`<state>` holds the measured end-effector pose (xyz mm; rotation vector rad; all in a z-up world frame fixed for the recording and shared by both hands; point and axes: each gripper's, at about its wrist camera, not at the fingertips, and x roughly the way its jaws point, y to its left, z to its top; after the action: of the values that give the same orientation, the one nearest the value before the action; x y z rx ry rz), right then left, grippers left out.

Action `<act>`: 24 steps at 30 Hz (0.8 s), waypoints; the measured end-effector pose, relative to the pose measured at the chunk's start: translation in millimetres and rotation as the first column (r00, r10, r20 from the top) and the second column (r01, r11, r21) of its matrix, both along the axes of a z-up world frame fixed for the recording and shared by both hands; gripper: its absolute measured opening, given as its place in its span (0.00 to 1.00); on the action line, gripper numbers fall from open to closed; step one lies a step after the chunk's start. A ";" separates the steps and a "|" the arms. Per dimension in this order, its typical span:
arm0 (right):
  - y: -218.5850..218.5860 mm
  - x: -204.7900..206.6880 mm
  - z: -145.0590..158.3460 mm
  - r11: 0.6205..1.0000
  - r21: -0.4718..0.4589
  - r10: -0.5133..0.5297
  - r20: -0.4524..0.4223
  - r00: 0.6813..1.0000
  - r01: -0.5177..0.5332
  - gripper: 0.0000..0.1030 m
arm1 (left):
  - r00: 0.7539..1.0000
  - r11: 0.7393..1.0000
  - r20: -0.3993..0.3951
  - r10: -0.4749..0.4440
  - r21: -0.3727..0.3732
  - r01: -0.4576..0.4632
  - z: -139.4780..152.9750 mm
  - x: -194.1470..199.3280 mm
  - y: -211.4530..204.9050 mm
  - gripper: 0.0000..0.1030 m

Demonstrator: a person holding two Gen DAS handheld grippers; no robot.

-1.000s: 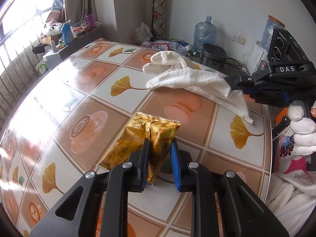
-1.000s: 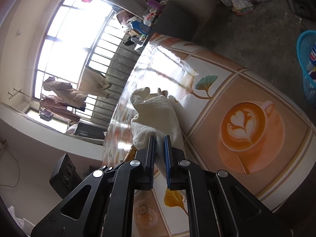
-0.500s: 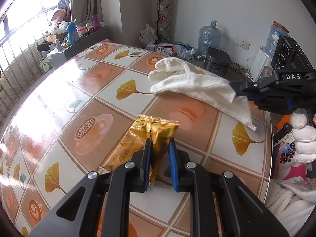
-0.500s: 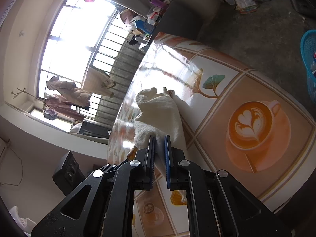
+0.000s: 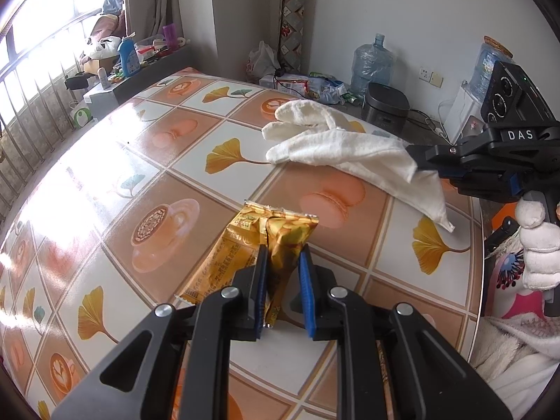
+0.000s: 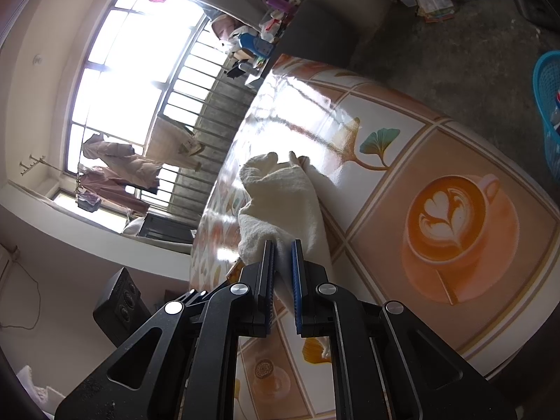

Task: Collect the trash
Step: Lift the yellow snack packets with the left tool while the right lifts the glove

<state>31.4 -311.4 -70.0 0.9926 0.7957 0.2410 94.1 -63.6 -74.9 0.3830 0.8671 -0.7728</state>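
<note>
The left gripper (image 5: 282, 281) has its jaws clenched on a crinkled yellow foil snack wrapper (image 5: 245, 245), whose lower end rests on the glossy tabletop (image 5: 140, 161) printed with coffee cups and ginkgo leaves. Beyond the wrapper, the right gripper (image 6: 282, 280) has its jaws clamped on a white woven cloth (image 5: 350, 150), which trails across the tabletop.
</note>
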 end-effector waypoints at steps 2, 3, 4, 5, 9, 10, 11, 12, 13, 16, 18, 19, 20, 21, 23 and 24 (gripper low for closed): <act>-0.7 0.2 -0.1 1.000 0.001 0.000 0.000 1.000 0.000 0.08 | 1.000 1.000 0.000 -0.001 0.002 0.001 -0.7 0.1 -0.3 0.16; -0.2 0.1 0.0 1.000 0.001 0.000 0.000 1.000 0.000 0.08 | 1.000 1.000 0.000 -0.002 0.002 0.002 -1.3 -0.1 -0.4 0.16; -0.8 0.2 0.1 1.000 0.000 0.000 0.000 1.000 0.000 0.08 | 1.000 1.000 0.000 -0.002 0.003 0.002 -1.3 -0.2 -0.4 0.16; -0.8 0.3 0.1 1.000 0.001 0.000 -0.001 1.000 0.000 0.08 | 1.000 1.000 0.000 -0.001 0.003 0.001 -1.3 -0.2 -0.4 0.16; -0.7 0.4 0.3 1.000 0.002 -0.001 -0.001 1.000 0.001 0.08 | 1.000 1.000 -0.004 0.003 0.008 -0.003 -2.9 -0.6 -1.3 0.16; 0.5 0.7 0.0 1.000 0.004 -0.003 -0.001 1.000 0.003 0.08 | 1.000 1.000 -0.005 0.007 0.011 -0.007 -3.1 -0.2 -2.1 0.16; 0.6 1.6 -1.1 1.000 0.007 -0.005 -0.001 1.000 0.005 0.08 | 1.000 1.000 -0.005 0.012 0.015 -0.012 -3.0 0.1 -3.7 0.16; 2.5 1.1 -1.4 1.000 0.010 -0.006 0.001 1.000 0.006 0.08 | 1.000 1.000 -0.004 0.019 0.019 -0.019 -2.6 0.7 -4.7 0.16; 3.4 0.3 -2.1 1.000 0.013 -0.008 0.001 1.000 0.008 0.08 | 1.000 0.999 -0.005 0.030 0.021 -0.030 -1.9 2.3 -5.7 0.16; 7.5 1.0 -4.5 1.000 0.024 -0.009 0.002 1.000 0.009 0.08 | 0.997 0.997 -0.017 0.069 0.024 -0.068 0.1 6.0 -7.6 0.16; 10.4 0.4 -6.6 0.999 0.032 -0.010 -0.001 1.000 0.010 0.08 | 0.996 0.996 -0.023 0.090 0.025 -0.090 1.8 7.8 -9.5 0.16; 9.3 0.6 -7.9 0.999 0.037 -0.010 -0.002 1.000 0.010 0.08 | 0.995 0.995 -0.027 0.101 0.027 -0.100 2.5 8.9 -10.5 0.16; 12.2 0.0 -8.2 0.999 0.040 -0.010 -0.001 1.000 0.010 0.08 | 0.994 0.994 -0.031 0.109 0.027 -0.108 3.3 9.5 -11.6 0.16; 10.8 0.9 -8.2 0.999 0.043 -0.010 -0.001 1.000 0.010 0.08 | 0.993 0.993 -0.033 0.115 0.029 -0.114 4.1 10.1 -12.8 0.16; 10.8 -1.5 -7.3 0.999 0.046 -0.012 0.004 1.000 0.011 0.08 | 0.992 0.992 -0.033 0.120 0.035 -0.119 5.5 10.1 -15.6 0.16; 10.2 -2.1 -6.4 0.999 0.047 -0.012 0.007 1.000 0.012 0.08 | 0.992 0.992 -0.031 0.121 0.039 -0.120 6.0 10.1 -16.9 0.16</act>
<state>29.3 -301.2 -76.4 1.0400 0.7799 0.2543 104.2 -80.5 -68.9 0.3482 0.9285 -0.6537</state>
